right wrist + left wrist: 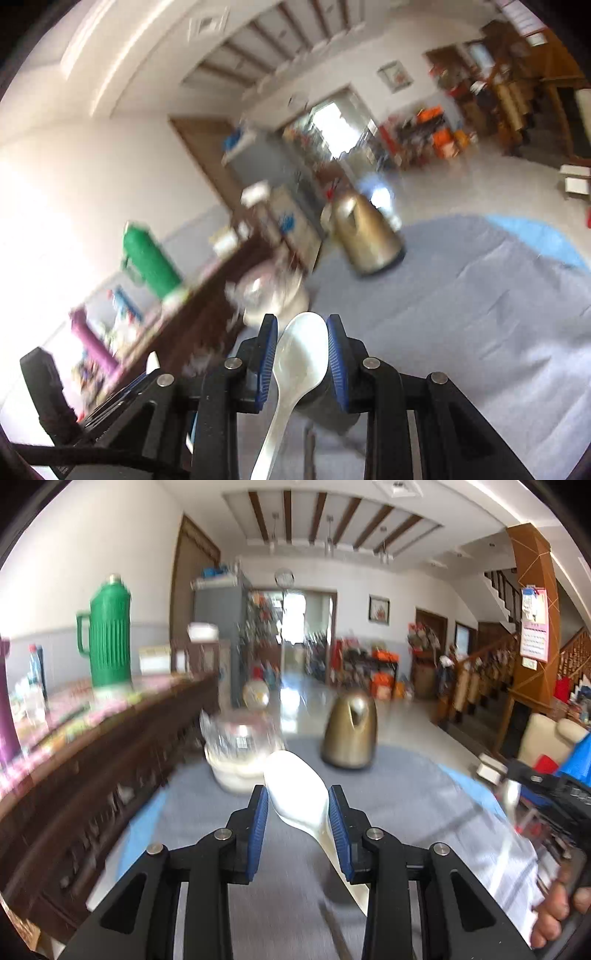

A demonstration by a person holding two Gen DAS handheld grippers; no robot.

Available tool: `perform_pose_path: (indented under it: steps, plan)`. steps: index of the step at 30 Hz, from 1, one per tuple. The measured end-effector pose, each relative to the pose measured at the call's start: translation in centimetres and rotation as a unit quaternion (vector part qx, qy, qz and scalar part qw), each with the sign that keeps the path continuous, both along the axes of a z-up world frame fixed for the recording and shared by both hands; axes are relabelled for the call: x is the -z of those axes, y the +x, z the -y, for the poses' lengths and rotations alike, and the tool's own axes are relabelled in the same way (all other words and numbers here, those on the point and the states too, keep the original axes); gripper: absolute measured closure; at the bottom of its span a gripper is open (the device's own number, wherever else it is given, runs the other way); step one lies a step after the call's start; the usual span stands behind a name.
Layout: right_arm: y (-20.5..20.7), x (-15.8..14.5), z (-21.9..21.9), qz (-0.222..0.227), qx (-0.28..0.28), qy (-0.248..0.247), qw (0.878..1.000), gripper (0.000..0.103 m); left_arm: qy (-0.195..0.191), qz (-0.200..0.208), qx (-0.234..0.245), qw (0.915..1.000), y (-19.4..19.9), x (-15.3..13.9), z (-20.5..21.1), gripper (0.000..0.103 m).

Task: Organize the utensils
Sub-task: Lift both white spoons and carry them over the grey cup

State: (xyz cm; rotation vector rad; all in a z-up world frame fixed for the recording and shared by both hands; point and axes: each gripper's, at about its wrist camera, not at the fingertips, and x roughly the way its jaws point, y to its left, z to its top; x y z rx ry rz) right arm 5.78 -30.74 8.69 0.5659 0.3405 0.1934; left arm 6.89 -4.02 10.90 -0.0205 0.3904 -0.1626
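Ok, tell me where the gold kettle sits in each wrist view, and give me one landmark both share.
Left wrist view: the gold kettle stands upright just right of centre, on the grey tablecloth, beyond the left tongs.
Right wrist view: the gold kettle is above centre and looks tilted, because the whole picture is slanted.
Shared landmark: the green thermos, left of the kettle in both.

Wrist views, seemingly sharing kettle (350,730)

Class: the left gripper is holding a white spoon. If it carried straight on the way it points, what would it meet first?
Probably the gold kettle standing on the grey tablecloth, just ahead of the left gripper and its spoon; depth is unclear in the blur.
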Motion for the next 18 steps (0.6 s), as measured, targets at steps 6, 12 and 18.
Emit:
perform_pose_path:
  steps: [6, 12, 18]
  plan:
    - [-0.9, -2.1, 4.7, 0.058, 0.086, 0.026, 0.994, 0.074, 0.031, 0.046, -0.04, 0.9977, 3.7, -0.9, 3.1, 0.068]
    - [2.1, -2.1, 7.6, 0.057, 0.138, 0.015, 0.989, 0.074, 0.075, 0.039, -0.056, 0.9948, 6.7, 1.7, 5.7, 0.068]
    - [9.0, -0.9, 8.8, 0.034, 0.125, 0.009, 0.991, 0.074, 0.107, 0.037, -0.061, 0.9917, 7.2, 4.4, 6.9, 0.068]
